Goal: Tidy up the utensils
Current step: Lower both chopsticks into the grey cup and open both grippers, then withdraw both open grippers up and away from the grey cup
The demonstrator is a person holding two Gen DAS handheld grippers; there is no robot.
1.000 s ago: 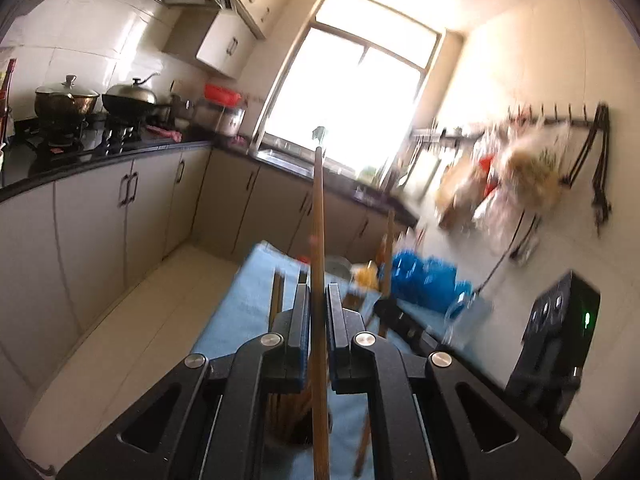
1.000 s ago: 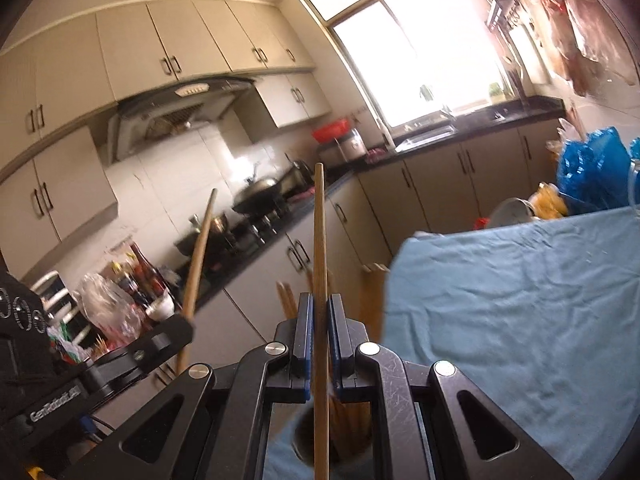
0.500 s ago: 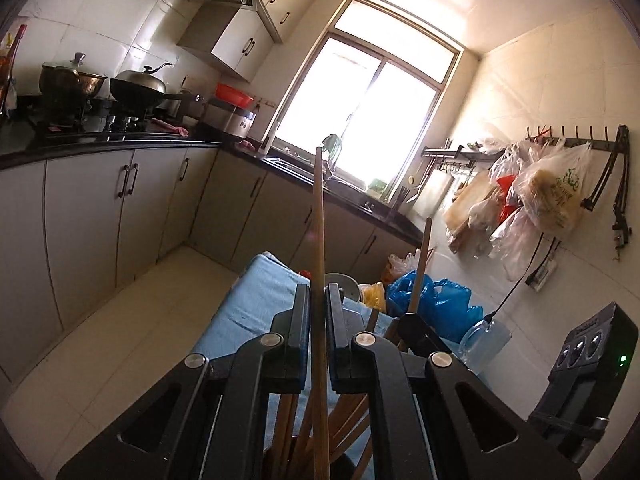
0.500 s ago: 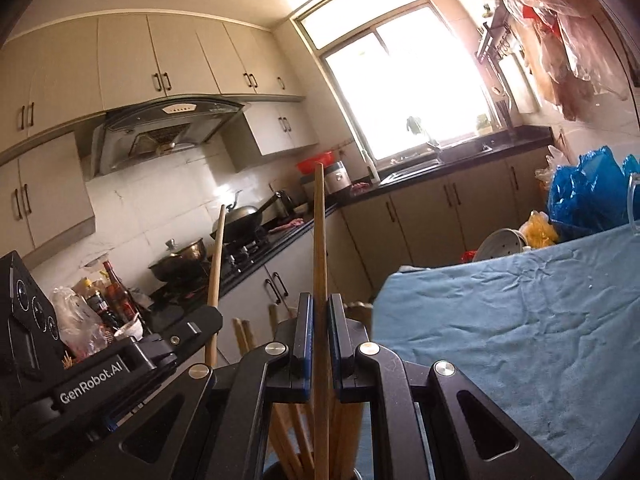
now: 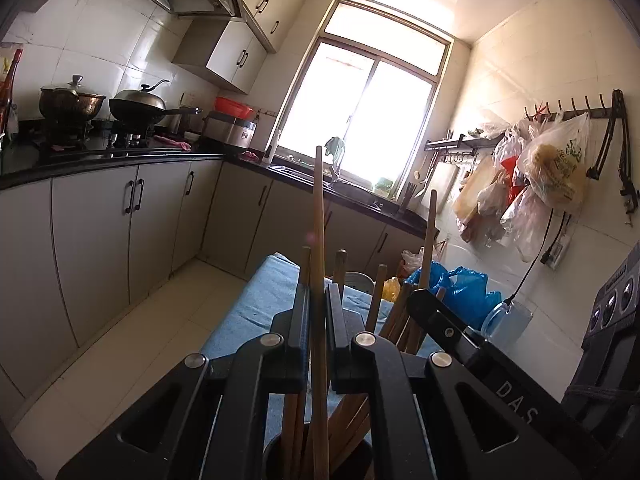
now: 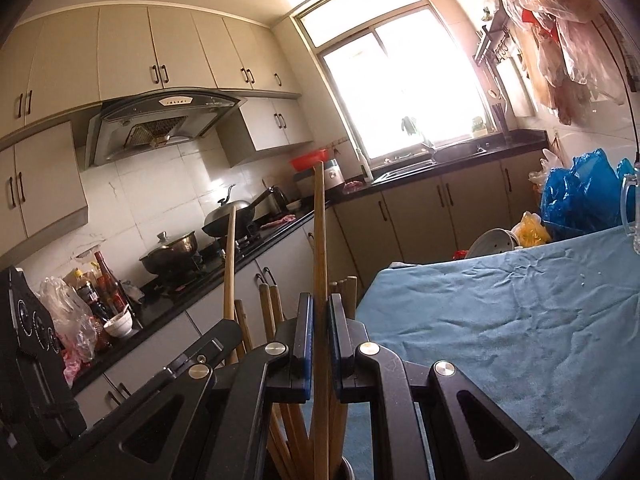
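Note:
My left gripper (image 5: pixel 318 300) is shut on a wooden chopstick (image 5: pixel 318 220) that stands upright, its lower end inside a dark holder (image 5: pixel 280 456) with several other chopsticks (image 5: pixel 340 268). My right gripper (image 6: pixel 319 308) is shut on another upright wooden chopstick (image 6: pixel 319 232) over the same holder (image 6: pixel 346 472), among several chopsticks (image 6: pixel 266 304). The right gripper shows in the left wrist view (image 5: pixel 424 300), close on the right, with its chopstick (image 5: pixel 430 232). The left gripper shows in the right wrist view (image 6: pixel 224 328), close on the left, with its chopstick (image 6: pixel 229 260).
The holder stands on a table with a blue cloth (image 6: pixel 500 320). Blue plastic bags (image 6: pixel 580 196), a clear mug (image 6: pixel 630 208) and a white dish (image 6: pixel 492 240) sit at its far end. Kitchen cabinets (image 5: pixel 132 220) and a stove with pots (image 5: pixel 136 104) run along the left.
Both grippers have moved down with their chopsticks, so the holder's chopsticks rise higher around the fingers. Both views have tilted up. The grippers stay shut.

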